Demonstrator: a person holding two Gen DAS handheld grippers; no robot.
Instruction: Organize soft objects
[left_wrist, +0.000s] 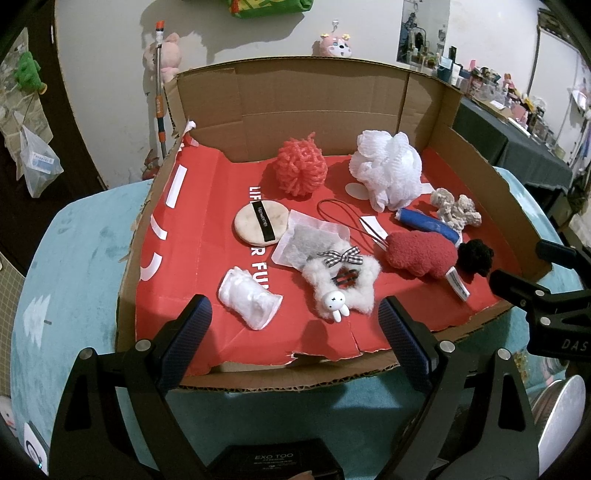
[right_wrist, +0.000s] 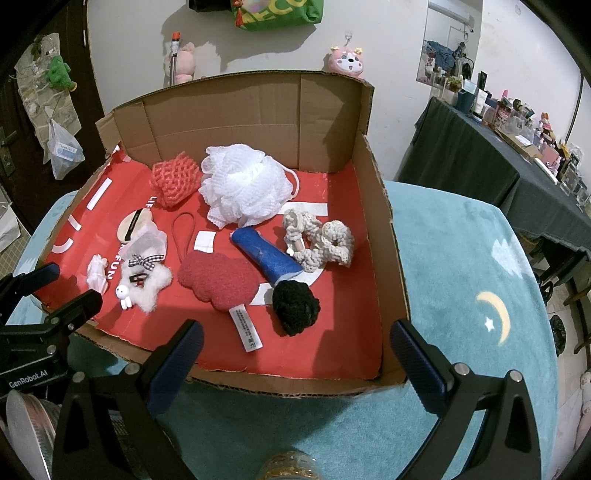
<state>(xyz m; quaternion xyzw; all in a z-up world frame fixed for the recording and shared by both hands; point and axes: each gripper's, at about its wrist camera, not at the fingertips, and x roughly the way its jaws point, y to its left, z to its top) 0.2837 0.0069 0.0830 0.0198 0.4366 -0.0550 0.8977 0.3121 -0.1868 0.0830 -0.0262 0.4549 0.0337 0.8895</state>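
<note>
Cardboard tray (right_wrist: 384, 236) holds all soft items. White mesh pouf (right_wrist: 243, 184), rear centre: light, springy; pinch its gathered core. Red plush cushion (right_wrist: 216, 280), front centre: compressible; grip mid-body. Black yarn pompom (right_wrist: 295, 306) beside it: pinch gently. Left gripper (left_wrist: 295, 321) and right gripper (right_wrist: 295, 343): jaws spread, empty.
</note>
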